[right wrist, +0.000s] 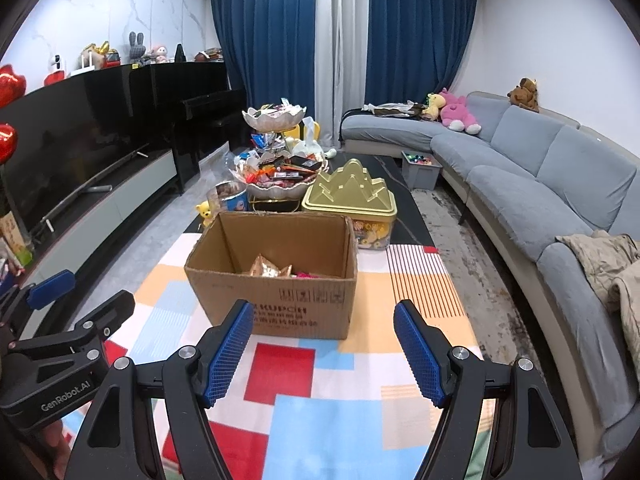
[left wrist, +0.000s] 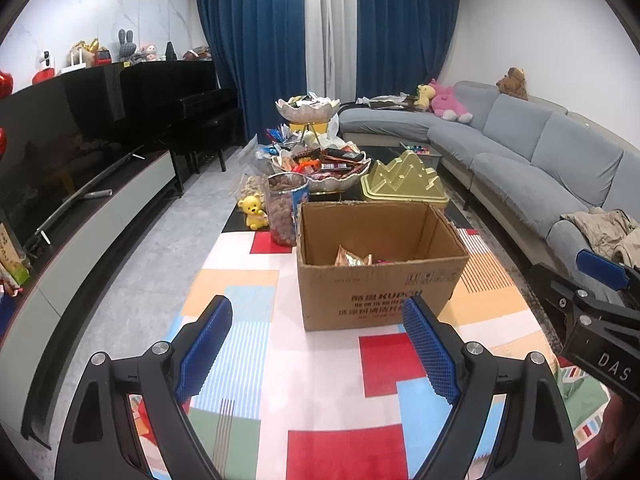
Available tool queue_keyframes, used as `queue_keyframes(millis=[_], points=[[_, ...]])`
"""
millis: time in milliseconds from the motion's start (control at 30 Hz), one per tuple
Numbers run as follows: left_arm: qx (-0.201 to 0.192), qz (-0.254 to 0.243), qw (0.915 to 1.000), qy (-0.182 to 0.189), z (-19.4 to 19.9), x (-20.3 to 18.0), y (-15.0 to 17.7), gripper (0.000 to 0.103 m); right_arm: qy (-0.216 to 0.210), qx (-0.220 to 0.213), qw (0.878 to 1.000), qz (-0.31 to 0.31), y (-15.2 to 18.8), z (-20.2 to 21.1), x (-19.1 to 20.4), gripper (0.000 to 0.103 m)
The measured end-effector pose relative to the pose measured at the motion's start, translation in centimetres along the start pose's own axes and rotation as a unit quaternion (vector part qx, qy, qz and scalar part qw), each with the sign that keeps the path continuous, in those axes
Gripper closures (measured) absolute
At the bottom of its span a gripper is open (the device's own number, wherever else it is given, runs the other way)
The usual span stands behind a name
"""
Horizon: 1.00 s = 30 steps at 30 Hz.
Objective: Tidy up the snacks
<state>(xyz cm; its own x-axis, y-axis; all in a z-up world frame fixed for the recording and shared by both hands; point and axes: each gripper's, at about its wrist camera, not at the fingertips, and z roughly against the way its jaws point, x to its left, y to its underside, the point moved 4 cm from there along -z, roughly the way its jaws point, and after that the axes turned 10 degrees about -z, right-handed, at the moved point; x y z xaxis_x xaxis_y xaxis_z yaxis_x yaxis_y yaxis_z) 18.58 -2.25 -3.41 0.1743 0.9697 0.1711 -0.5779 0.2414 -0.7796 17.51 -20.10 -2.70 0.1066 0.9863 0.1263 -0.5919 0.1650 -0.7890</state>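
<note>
An open cardboard box (left wrist: pixel 380 276) stands on the patterned tablecloth; it also shows in the right wrist view (right wrist: pixel 276 280). Inside lie a gold snack packet (left wrist: pixel 352 258) (right wrist: pixel 270 268) and a pink one (right wrist: pixel 306 276). Behind it stands a two-tier shell-shaped bowl stand heaped with snacks (left wrist: pixel 324 164) (right wrist: pixel 280 176). My left gripper (left wrist: pixel 316 352) is open and empty, hovering in front of the box. My right gripper (right wrist: pixel 324 352) is open and empty, also in front of the box. Each gripper shows at the edge of the other's view.
A clear jar of nuts (left wrist: pixel 285 208) and a yellow bear figure (left wrist: pixel 253 212) stand left of the box. A gold mountain-lidded tin (right wrist: pixel 350 196) stands behind it to the right. A grey sofa (right wrist: pixel 560 184) runs along the right; a TV cabinet (left wrist: pixel 80 216) along the left.
</note>
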Motion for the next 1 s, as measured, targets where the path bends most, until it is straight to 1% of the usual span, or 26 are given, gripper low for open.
queue_keyframes(millis=[200,367,533,600,667,733,933,1000], points=[[0.002,-0.003,1.0000,-0.004,2.1,-0.4,2.0,0.015,0.000,-0.003,1.000,0.000,1.4,1.8,-0.3,0.030],[0.012,0.014,0.9998,-0.004,3.5,-0.7,3.9,0.015,0.002,0.007,1.000,-0.014,2.8,2.8,-0.8,0.030],[0.015,0.020,0.9996,-0.012,4.6,-0.9,5.2,0.015,0.006,0.009,1.000,-0.020,4.4,4.3,-1.4,0.030],[0.016,0.028,0.9993,-0.017,5.4,-0.9,6.0,0.011,0.008,0.008,1.000,-0.018,5.3,5.1,-1.6,0.030],[0.018,0.032,0.9992,-0.015,6.0,-1.1,6.6,0.011,0.004,0.013,1.000,-0.015,6.2,5.7,-1.7,0.029],[0.020,0.030,0.9993,-0.014,6.5,-1.4,7.2,0.011,0.003,0.016,1.000,-0.011,6.9,6.3,-1.7,0.026],[0.017,0.030,0.9991,-0.023,8.8,-1.6,8.7,0.011,0.013,0.013,1.000,-0.005,7.9,7.9,-2.4,0.026],[0.018,0.033,0.9989,-0.027,9.4,-1.5,9.2,0.009,0.020,0.011,1.000,0.002,8.1,8.4,-2.5,0.025]])
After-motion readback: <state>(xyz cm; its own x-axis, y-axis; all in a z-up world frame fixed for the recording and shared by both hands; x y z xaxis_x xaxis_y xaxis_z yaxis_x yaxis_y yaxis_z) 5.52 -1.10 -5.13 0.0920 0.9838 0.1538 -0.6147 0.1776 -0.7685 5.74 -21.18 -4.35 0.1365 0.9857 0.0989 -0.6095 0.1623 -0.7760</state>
